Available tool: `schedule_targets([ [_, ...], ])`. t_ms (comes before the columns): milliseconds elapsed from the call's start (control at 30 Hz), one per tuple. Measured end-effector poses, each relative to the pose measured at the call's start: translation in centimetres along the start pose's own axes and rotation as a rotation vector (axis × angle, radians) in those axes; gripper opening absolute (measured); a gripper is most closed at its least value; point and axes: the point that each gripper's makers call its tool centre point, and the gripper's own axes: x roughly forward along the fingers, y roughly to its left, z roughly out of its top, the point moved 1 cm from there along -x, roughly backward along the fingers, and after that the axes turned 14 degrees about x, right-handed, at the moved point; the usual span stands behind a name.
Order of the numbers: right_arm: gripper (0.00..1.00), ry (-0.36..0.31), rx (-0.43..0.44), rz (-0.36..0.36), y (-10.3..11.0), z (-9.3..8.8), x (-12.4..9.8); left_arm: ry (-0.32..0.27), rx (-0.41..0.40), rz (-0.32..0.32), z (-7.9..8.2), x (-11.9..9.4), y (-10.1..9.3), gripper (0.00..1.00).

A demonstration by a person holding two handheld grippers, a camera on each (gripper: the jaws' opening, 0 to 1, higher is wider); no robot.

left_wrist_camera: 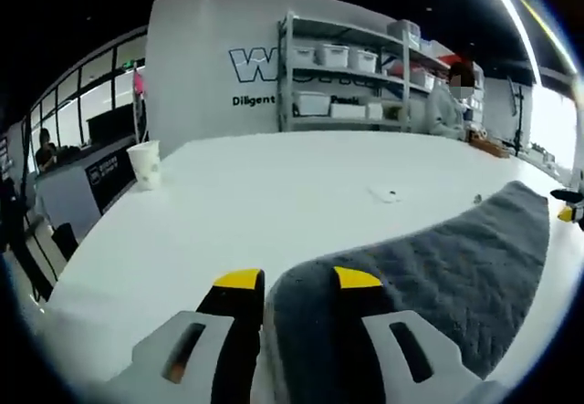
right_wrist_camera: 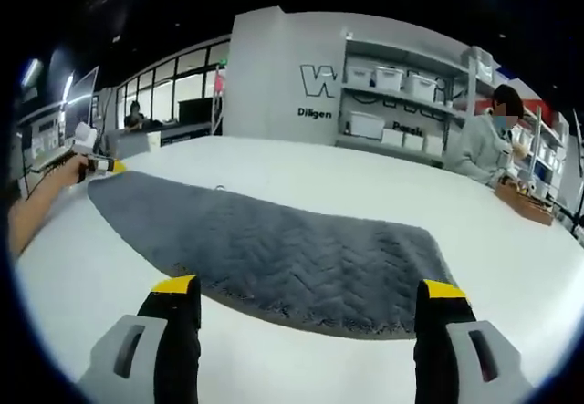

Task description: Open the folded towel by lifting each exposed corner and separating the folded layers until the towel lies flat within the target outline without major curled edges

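Left gripper (left_wrist_camera: 297, 281) apparently pinches the grey towel's (left_wrist_camera: 456, 267) corner low over the table (left_wrist_camera: 274, 194); right gripper (right_wrist_camera: 310, 293) hovers level, jaws wide.

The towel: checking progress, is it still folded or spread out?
Mostly spread: the grey towel lies long and flat on the white table. Whether layers remain, cannot tell. The left gripper pinches one end.

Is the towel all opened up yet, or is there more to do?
Mostly opened: in the right gripper view the grey towel lies spread long across the white table. In hand: the left gripper has its jaws close around one towel end. The right gripper is open, short of the near edge. Left: let go and flatten any curled edge. No target outline can be made out.
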Motion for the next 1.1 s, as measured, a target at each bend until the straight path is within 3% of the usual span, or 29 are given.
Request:
schedule_targets([
  [333,0.97,0.007,0.000,0.001,0.0,-0.1,0.0,0.021,-0.010,-0.035,-1.3,0.2,-0.4,0.10],
  [567,0.96,0.013,-0.007,0.009,0.3,-0.1,0.1,0.020,0.072,-0.022,-0.8,0.3,-1.0,0.03],
  [833,0.96,0.013,0.007,0.010,0.1,-0.2,0.0,-0.002,0.136,-0.030,0.5,-0.8,-2.0,0.03],
  [967,0.97,0.018,0.003,0.018,0.2,-0.3,0.1,-0.040,0.212,-0.081,2.1,-1.8,-3.7,0.03],
  [1100,0.97,0.030,-0.006,0.022,0.5,-0.6,0.2,-0.037,0.265,-0.151,2.8,-2.6,-5.5,0.03],
])
